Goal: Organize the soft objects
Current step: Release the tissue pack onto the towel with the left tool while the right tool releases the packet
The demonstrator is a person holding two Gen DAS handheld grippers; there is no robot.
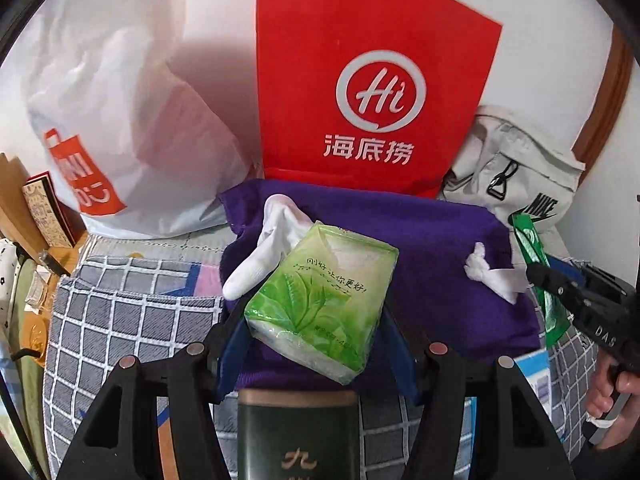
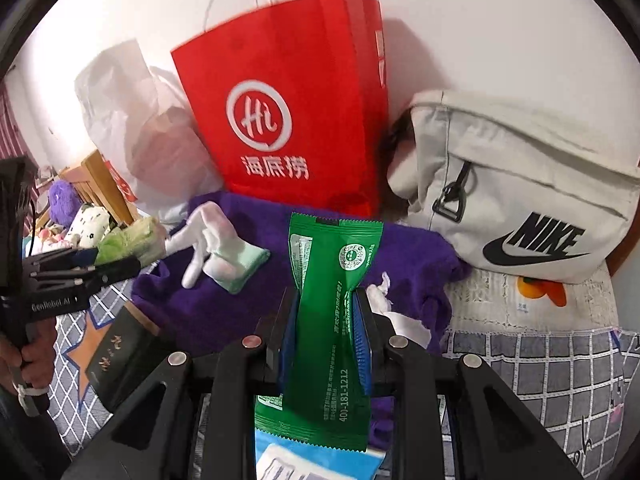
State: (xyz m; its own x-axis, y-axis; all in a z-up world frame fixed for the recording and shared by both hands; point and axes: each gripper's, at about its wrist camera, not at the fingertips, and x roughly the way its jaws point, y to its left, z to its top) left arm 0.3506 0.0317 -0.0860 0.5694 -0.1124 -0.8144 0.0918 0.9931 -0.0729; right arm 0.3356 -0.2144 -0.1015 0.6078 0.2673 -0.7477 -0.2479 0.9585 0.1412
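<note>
L gripper [image 1: 316,320] is clamped on a green tissue pack [image 1: 320,304]: soft clear-wrapped pack w/ leaf print and a line of Chinese text, tilted, one corner pointing toward 5 o'clock, sitting between the blue pads. R gripper [image 2: 326,332] is narrow, pinching a green sachet [image 2: 328,320]: flat foil wrapper w/ crimped ends, round white seal, phone no. printed along it, squeezed in at the waist where the pads press. Both are held above a purple cloth [image 1: 432,280].

On the cloth: a white glove [image 1: 272,240] at approx 10 o'clock from the tissue pack, partly under it in the L view; in the R view the glove's cuff lies on a pale green pouch [image 2: 240,268]. A crumpled white tissue [image 1: 492,276] lies at 3 o'clock from the pack, just beside the R gripper's tip.

Surface is a bed w/ a grey grid-check sheet [image 1: 120,320]. A dark green box [image 1: 298,432] w/ gold lettering sits at 6 o'clock, below the L gripper. Against the white wall at 12 o'clock: red paper bag [image 1: 360,80] w/ "Hi" logo, upright; white plastic bag [image 1: 120,100] at 10 o'clock; off-white Nike bag [image 2: 520,184] at 2 o'clock. Wooden furniture and plush toys [image 2: 80,216] at far 9 o'clock in the R view. A hand [image 2: 28,356] grips the L gripper's handle.
</note>
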